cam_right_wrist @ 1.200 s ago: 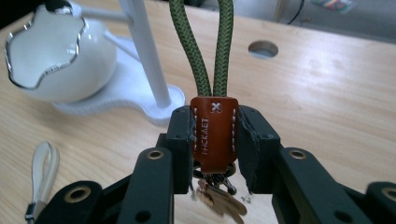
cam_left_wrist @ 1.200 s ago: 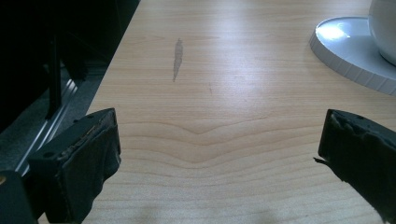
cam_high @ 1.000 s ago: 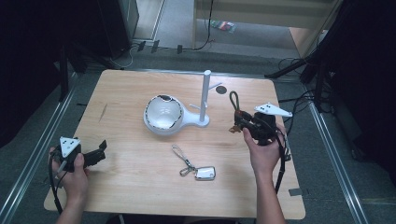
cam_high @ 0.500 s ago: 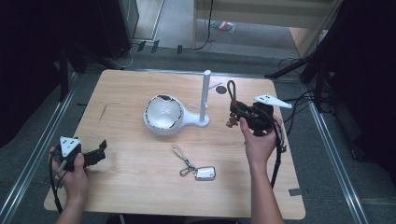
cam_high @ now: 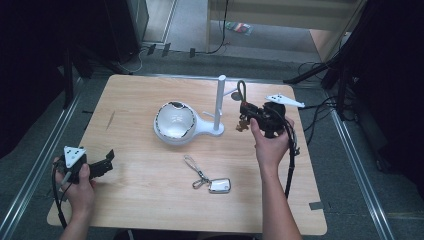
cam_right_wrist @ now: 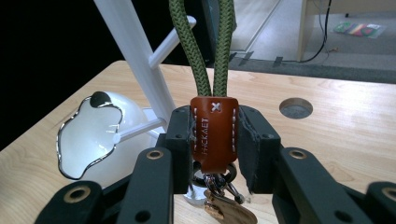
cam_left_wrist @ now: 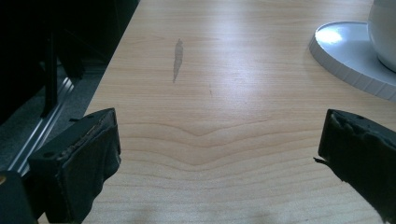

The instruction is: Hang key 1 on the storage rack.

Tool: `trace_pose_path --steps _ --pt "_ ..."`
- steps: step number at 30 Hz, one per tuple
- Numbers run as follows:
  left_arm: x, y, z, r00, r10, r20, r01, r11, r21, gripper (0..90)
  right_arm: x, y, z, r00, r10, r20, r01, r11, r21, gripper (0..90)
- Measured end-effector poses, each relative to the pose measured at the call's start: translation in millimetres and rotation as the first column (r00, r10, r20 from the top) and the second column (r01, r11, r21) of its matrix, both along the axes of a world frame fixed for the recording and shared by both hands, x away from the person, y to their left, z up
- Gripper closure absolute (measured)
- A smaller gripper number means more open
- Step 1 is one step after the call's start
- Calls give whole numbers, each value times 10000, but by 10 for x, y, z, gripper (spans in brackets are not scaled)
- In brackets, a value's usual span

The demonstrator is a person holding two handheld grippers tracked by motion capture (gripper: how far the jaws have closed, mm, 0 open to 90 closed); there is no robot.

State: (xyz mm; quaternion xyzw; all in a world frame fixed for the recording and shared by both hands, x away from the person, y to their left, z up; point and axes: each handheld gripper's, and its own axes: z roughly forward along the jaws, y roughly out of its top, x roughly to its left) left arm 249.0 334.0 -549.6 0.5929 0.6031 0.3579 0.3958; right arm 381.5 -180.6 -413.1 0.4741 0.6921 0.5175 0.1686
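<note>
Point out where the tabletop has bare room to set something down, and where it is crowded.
Bare: the far-left corner beyond the white bowl, and the near-left stretch between the left gripper and the key fob. Crowded: around the white stand, where the right gripper holds a green cord keychain.

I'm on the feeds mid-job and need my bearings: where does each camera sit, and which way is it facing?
High view: above the person's side, looking forward and down on the table; both forearms enter from the bottom, left gripper and right gripper in hand.
Left gripper view: low over the wood, looking along its open jaws toward the white stand base.
Right gripper view: looking along its jaws, shut on the brown leather tab of the green cord loop, facing the white peg stand.
Shared: both gripper views show the stand, as does the high view.
</note>
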Motion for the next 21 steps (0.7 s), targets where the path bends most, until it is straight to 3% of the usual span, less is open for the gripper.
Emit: trace_pose_path --steps 7,16,21 --pt "1 0 0 10000 -20 -13 20 10000 18 0 46 61 -58 9999 5 -106 -6 10000 -28 687" --pt "2 -1 1 10000 -45 -24 45 10000 -20 0 108 96 -116 9990 283 -347 -270 9990 364 686" --pt "4 5 0 10000 -47 -22 47 10000 -65 0 116 146 -156 9982 443 -399 -433 9987 256 686"
